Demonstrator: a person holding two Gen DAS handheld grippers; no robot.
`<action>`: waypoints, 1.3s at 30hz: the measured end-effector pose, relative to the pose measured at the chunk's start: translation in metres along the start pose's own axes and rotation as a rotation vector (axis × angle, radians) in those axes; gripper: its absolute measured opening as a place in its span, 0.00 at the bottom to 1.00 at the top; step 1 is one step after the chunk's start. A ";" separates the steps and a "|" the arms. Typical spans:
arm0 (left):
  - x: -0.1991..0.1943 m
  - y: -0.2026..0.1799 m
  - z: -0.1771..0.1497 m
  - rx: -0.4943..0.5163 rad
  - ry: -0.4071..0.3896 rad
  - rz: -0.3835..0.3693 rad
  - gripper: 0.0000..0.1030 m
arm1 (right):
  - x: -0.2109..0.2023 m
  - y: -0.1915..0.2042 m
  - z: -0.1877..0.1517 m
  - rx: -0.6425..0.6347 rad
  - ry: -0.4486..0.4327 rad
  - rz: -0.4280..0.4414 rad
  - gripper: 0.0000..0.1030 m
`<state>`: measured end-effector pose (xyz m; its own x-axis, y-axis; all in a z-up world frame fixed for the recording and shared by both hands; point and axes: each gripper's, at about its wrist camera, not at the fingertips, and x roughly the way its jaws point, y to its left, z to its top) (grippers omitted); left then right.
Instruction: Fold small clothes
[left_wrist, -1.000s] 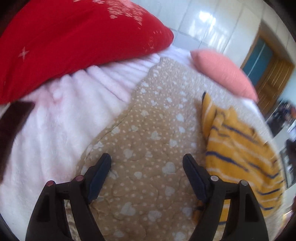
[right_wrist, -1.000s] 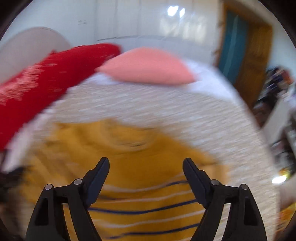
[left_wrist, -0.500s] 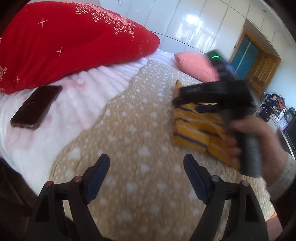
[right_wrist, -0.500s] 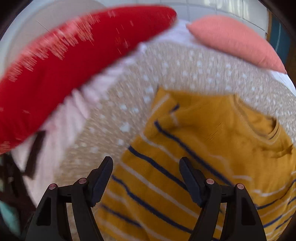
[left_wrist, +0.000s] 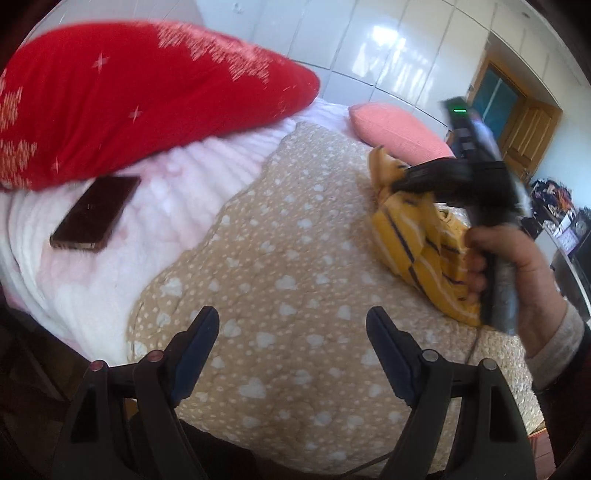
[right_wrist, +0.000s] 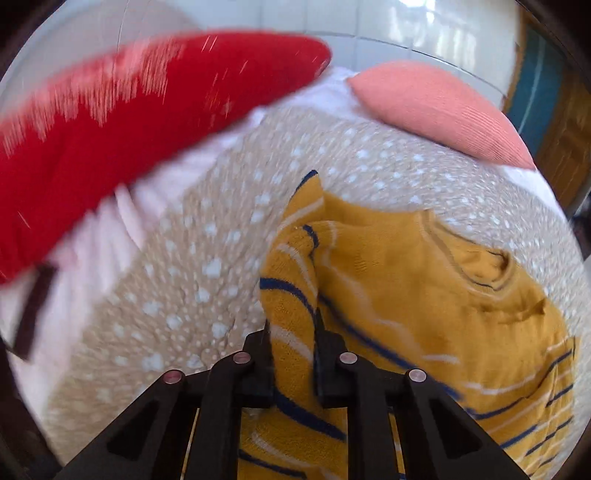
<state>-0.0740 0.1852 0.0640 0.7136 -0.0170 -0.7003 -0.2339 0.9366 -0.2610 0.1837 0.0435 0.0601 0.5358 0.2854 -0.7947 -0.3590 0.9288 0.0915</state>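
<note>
A small mustard-yellow sweater (right_wrist: 424, 295) with navy and white stripes lies on a beige spotted quilt (right_wrist: 192, 280). My right gripper (right_wrist: 293, 332) is shut on the sweater's left edge, a bunched striped fold pinched between its fingers and lifted off the quilt. In the left wrist view the sweater (left_wrist: 417, 236) sits at the right, with the right gripper (left_wrist: 402, 181) and the hand holding it over it. My left gripper (left_wrist: 291, 332) is open and empty above bare quilt (left_wrist: 288, 258), left of the sweater.
A large red pillow (left_wrist: 147, 92) lies at the back left and a pink cushion (left_wrist: 399, 129) at the back. A dark phone (left_wrist: 96, 212) rests on the pink fleece blanket (left_wrist: 177, 192) at the left. A wooden door (left_wrist: 524, 129) is at the far right.
My right gripper went from open above the sweater to shut on its left edge, lifting a fold. My left gripper pulled back and stayed open.
</note>
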 end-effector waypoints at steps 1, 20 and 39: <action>-0.001 -0.004 0.002 0.004 0.000 -0.005 0.79 | -0.013 -0.017 0.002 0.034 -0.022 0.022 0.14; 0.033 -0.154 -0.002 0.228 0.096 -0.146 0.79 | -0.117 -0.352 -0.146 0.693 -0.137 0.040 0.59; 0.041 -0.172 -0.004 0.273 0.097 -0.149 0.79 | -0.102 -0.286 -0.157 0.431 -0.100 -0.034 0.50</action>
<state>-0.0071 0.0221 0.0776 0.6575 -0.1817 -0.7312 0.0635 0.9804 -0.1865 0.1119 -0.2881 0.0205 0.6210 0.2546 -0.7413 0.0002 0.9457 0.3250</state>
